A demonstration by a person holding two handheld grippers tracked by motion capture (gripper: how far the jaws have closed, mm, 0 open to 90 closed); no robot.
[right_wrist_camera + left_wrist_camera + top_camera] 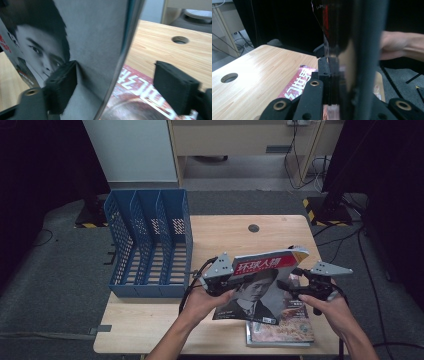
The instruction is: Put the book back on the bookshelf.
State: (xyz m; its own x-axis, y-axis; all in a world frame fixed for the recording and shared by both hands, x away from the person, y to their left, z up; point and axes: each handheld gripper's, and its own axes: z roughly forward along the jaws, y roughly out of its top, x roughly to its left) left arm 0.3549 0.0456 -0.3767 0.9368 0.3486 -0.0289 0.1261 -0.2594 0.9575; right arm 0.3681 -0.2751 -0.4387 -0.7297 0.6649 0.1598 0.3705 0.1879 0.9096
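The left gripper [231, 282] is seen clamped on the near left edge of a magazine [262, 285], which is held tilted above the table [150, 320]; in the left gripper view the black jaws are pressed flat together on the thin glossy sheet [332, 30]. The right gripper [290, 287] is found at the magazine's right edge with its jaws spread, one foam pad [62, 85] lying against the cover and the other [175, 87] standing apart, so no grip is made. The cover is printed with a red band bearing white Chinese characters, 环球人物 as far as can be read, over a grey portrait. A second magazine [290, 327] with large white characters on red is laid flat beneath, on the pale wood-grain table. A round cable hole [253, 228] is set farther off, and a blue perforated plastic file rack [150, 245] with three slots is stood at the left.
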